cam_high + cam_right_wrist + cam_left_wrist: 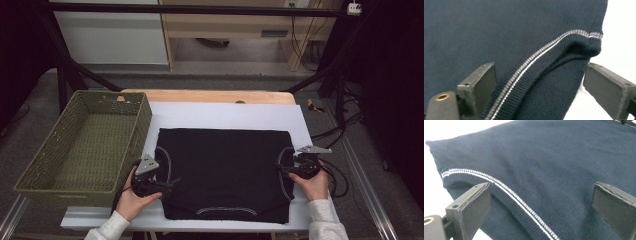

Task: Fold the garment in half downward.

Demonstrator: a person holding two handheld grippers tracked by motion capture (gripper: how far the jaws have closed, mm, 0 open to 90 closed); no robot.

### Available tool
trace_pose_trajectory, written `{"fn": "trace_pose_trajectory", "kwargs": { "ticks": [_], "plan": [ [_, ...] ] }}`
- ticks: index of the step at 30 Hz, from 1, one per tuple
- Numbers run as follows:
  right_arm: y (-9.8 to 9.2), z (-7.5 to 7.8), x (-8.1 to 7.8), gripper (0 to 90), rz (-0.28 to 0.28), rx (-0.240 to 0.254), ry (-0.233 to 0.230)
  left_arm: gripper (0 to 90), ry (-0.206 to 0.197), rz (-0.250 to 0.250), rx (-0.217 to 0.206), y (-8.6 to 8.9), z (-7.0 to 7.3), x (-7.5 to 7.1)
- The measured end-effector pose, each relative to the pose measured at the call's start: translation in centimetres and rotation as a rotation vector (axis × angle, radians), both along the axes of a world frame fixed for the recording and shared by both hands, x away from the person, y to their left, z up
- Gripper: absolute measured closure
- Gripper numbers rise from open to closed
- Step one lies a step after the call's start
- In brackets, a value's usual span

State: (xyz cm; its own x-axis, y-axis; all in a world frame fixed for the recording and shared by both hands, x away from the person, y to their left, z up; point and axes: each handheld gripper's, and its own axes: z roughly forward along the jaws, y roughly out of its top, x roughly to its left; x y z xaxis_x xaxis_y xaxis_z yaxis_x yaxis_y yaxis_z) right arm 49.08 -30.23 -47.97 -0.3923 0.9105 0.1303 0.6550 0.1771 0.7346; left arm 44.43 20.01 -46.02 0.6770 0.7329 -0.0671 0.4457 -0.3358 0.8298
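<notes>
I have a dark navy knit sweater (225, 172) lying flat and folded on the white sheet (225, 115) that covers the tabletop (210, 96), its collar trim towards my side and a striped ribbed armhole edge at each side. To the left of it stands an olive woven basket (35, 170), its near right corner just beside my left gripper.

My left gripper (165, 186) sits at the sweater's left edge, near the lower left corner. In the left gripper view the jaws stand wide apart, and the white-striped ribbed edge (506, 191) runs between them; neither pad presses on the fabric.

My right gripper (281, 170) is at the sweater's right edge, about level with the left one. In the right gripper view its jaws are also apart, with the grey-striped ribbed band (534, 72) bunched up in the gap between them. The fabric lies close to the left jaw, but I see no squeeze on it, and the right jaw stands over white sheet with clear space beside the cloth.

Both of my hands hold the grippers low, right over the sweater, and the sleeves come in from the bottom of the high view.
</notes>
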Motion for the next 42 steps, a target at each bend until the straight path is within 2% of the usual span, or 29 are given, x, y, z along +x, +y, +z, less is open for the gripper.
{"fn": "trace_pose_trajectory", "kwargs": {
  "ticks": [5,8,13,16,21,26,29,32,34,42],
  "plan": [
    [-0.1,-0.4,0.3,17.5,-0.01,0.019,0.016,2.1,0.01,-0.005,0.002,-0.1,-0.5,-0.1],
    [0.0,-0.4,0.3,22.0,-0.007,0.024,0.01,2.0,0.015,-0.011,0.004,-0.2,-0.7,-0.2],
    [0.4,-0.3,0.0,42.5,0.006,0.032,0.014,2.1,0.012,-0.006,0.009,-0.2,-0.8,-0.2],
    [0.6,-0.1,-0.1,57.9,-0.001,0.068,0.044,2.1,0.014,0.001,0.007,-0.1,-0.9,-0.1],
    [1.0,0.1,-0.1,76.3,-0.005,0.113,0.094,2.1,0.014,0.0,0.014,-0.2,-1.0,-0.1],
    [1.3,0.7,0.1,79.3,-0.019,0.075,0.113,2.1,0.014,0.002,0.01,-0.1,-1.0,-0.1],
    [1.2,0.9,0.2,80.0,-0.041,0.059,0.104,2.1,0.012,0.002,0.006,0.0,-0.9,-0.2],
    [0.6,1.4,0.3,80.3,-0.058,0.074,0.081,2.1,0.014,0.002,0.007,0.0,-1.0,-0.1],
    [0.4,1.7,0.4,80.5,-0.068,0.067,0.069,2.1,0.014,0.002,0.009,0.0,-1.0,-0.1],
    [-0.4,2.0,0.6,80.7,-0.108,0.015,0.068,2.1,0.016,0.003,0.011,0.0,-1.0,-0.1]
  ]
}}
